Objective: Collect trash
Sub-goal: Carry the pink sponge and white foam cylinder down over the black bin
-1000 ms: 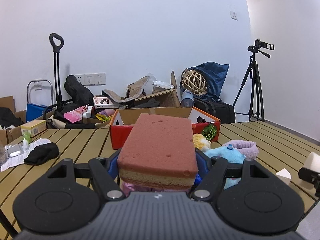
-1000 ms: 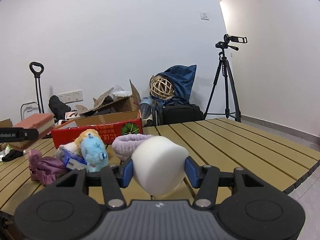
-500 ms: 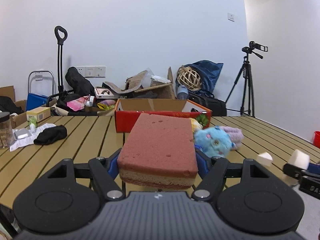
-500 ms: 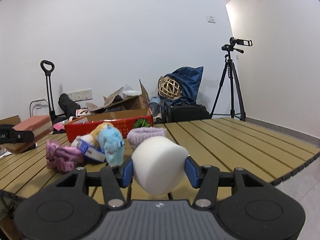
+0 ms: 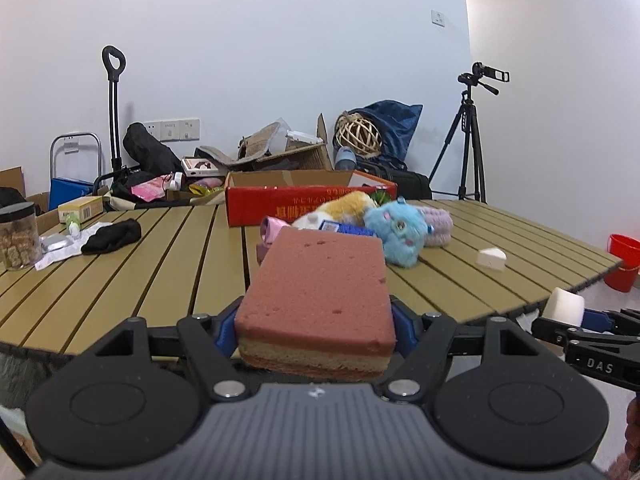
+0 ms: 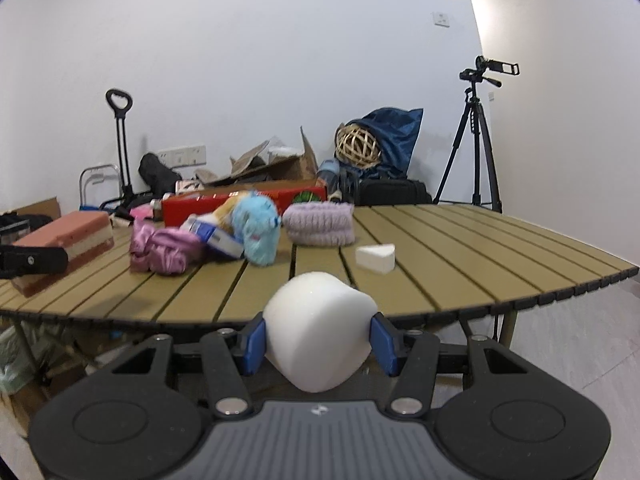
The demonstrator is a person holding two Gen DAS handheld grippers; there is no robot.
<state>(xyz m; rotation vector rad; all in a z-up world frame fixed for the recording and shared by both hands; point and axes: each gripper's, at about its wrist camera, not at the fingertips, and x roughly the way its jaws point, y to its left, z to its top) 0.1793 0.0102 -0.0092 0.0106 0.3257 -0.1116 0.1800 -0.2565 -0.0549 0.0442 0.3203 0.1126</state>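
Two grippers, each clenched on a piece of sponge, are held at the near edge of the slatted table (image 6: 460, 264). The left gripper (image 5: 314, 326) has its blue pads pressed against both long sides of a thick pink sponge (image 5: 320, 300), a layered block with a pale band through its middle; the jaws stand about as wide as the block and it juts forward over the table edge. From the right wrist view the same pink sponge (image 6: 68, 236) shows at far left, clamped in the dark finger of the left gripper (image 6: 32, 260).

The right gripper (image 6: 318, 340) squeezes a rounded white sponge (image 6: 318, 330) between its blue pads, jaws partly closed, the foam bulging up and forward between them. It sits just off the table edge, over the floor. In the left wrist view the right gripper (image 5: 576, 320) appears low at the right with the white sponge (image 5: 565, 306) at its tip.

On the table, well apart from both grippers, a small white wedge (image 6: 375, 258) lies alone on the slats. Behind it sit a blue plush toy (image 6: 258, 232), a lilac knitted piece (image 6: 320, 224), crumpled pink cloth (image 6: 160, 250) and a red cardboard box (image 5: 280, 200). A red bucket (image 5: 622, 256) stands on the floor beyond the table's right end.
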